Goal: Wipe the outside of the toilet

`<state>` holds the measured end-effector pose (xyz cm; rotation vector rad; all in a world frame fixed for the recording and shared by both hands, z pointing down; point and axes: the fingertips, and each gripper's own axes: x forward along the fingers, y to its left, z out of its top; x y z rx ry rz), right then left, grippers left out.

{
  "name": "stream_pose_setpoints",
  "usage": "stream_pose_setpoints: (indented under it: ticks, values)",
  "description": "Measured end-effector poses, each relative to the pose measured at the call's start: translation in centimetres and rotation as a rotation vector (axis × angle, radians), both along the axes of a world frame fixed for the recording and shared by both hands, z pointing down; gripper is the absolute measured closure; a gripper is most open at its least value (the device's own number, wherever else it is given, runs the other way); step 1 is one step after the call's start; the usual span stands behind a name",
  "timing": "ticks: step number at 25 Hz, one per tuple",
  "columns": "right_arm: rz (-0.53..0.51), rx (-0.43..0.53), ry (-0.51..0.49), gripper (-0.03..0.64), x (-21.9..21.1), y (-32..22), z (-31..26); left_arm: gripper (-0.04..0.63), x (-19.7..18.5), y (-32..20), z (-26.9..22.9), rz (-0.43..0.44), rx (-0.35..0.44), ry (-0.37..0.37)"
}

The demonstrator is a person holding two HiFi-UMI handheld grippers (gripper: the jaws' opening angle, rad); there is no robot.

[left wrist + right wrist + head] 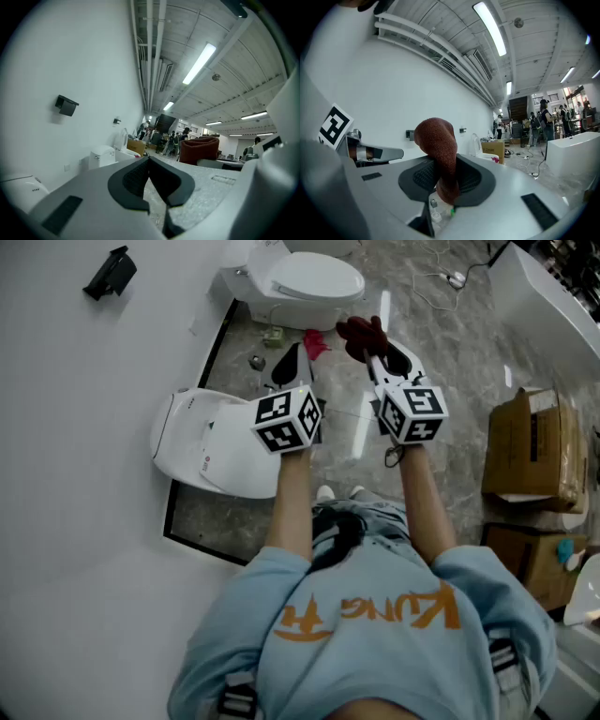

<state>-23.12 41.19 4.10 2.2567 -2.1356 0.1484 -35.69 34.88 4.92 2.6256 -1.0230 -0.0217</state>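
A white toilet (305, 282) with its lid down stands ahead on the marble floor. A second white toilet (208, 442) sits close at my left by the wall. My right gripper (373, 345) is shut on a dark red cloth (360, 331), held in the air short of the far toilet. In the right gripper view the cloth (436, 137) bulges up out of the right gripper (442, 172). My left gripper (293, 358) hangs level beside it, shut and holding nothing. In the left gripper view, the left gripper (150, 162) shows its pads meeting, with the cloth (199, 150) at the right.
A pink rag (316, 343) and small bits lie on the floor before the far toilet. Cardboard boxes (528, 451) stand at the right, a white tub (548, 301) at the far right, cables (441, 277) on the floor. A black fixture (111, 276) is on the white wall.
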Motion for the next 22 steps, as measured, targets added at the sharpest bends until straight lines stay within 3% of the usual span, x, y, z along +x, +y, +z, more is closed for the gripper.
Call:
stream_pose_setpoints:
  ticks: [9, 22]
  values:
    - [0.056, 0.030, -0.020, 0.537, 1.7, -0.7, 0.1, 0.600, 0.2, -1.6, 0.7, 0.012, 0.005, -0.013]
    - [0.140, 0.004, 0.025, 0.535, 4.3, -1.5, -0.8, 0.600, -1.5, -5.3, 1.0, -0.033, -0.030, 0.044]
